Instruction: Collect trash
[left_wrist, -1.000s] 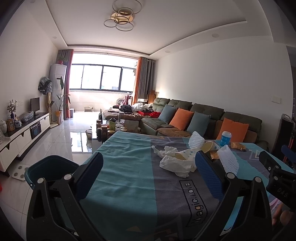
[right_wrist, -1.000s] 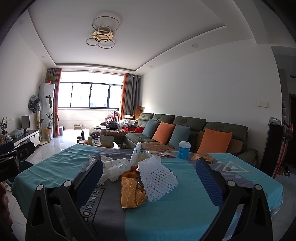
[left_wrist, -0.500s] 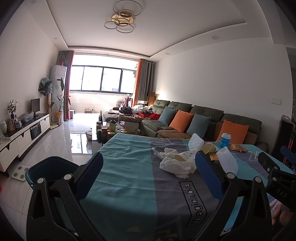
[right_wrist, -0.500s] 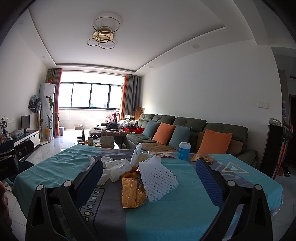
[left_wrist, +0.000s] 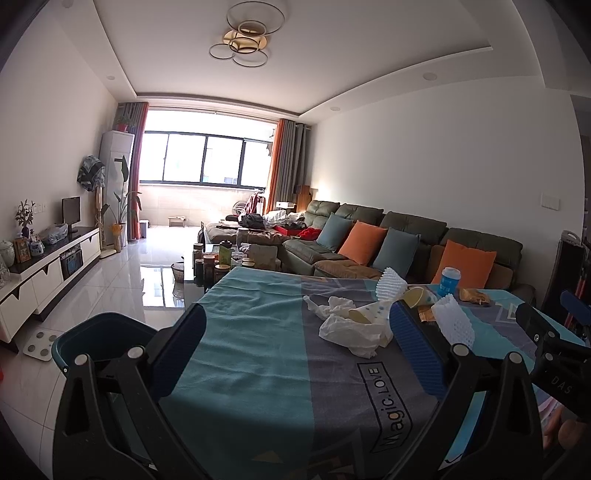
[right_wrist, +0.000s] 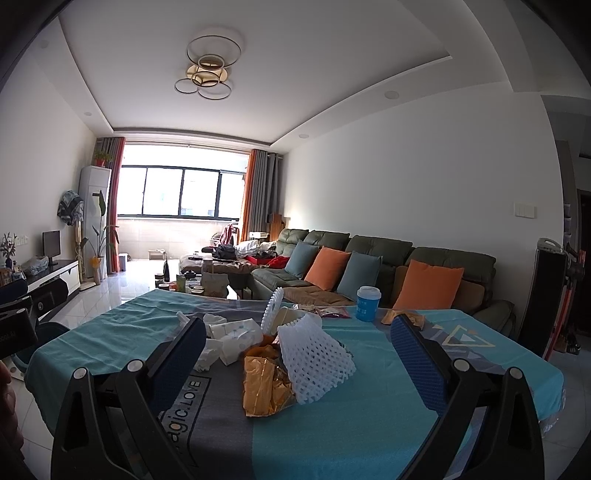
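Note:
Trash lies in a heap on the teal and grey tablecloth (left_wrist: 251, 350): crumpled white tissue (left_wrist: 351, 330), a tipped paper cup (left_wrist: 415, 295), white foam fruit nets (right_wrist: 314, 360) (left_wrist: 454, 325) and a gold foil wrapper (right_wrist: 264, 384). A blue lidded cup (right_wrist: 366, 303) stands behind. A dark teal bin (left_wrist: 98, 338) sits on the floor by the table's left edge. My left gripper (left_wrist: 295, 332) is open and empty, left of the heap. My right gripper (right_wrist: 297, 345) is open and empty, hovering before the foam net and wrapper.
A green sofa (right_wrist: 369, 258) with orange and blue cushions runs along the right wall. A coffee table with jars (left_wrist: 221, 258) stands beyond the table. A white TV cabinet (left_wrist: 48, 273) lines the left wall. A tall black stand (right_wrist: 546, 295) is at right.
Both grippers have drifted very slightly; the views are almost unchanged. Both stay open and nothing was picked up.

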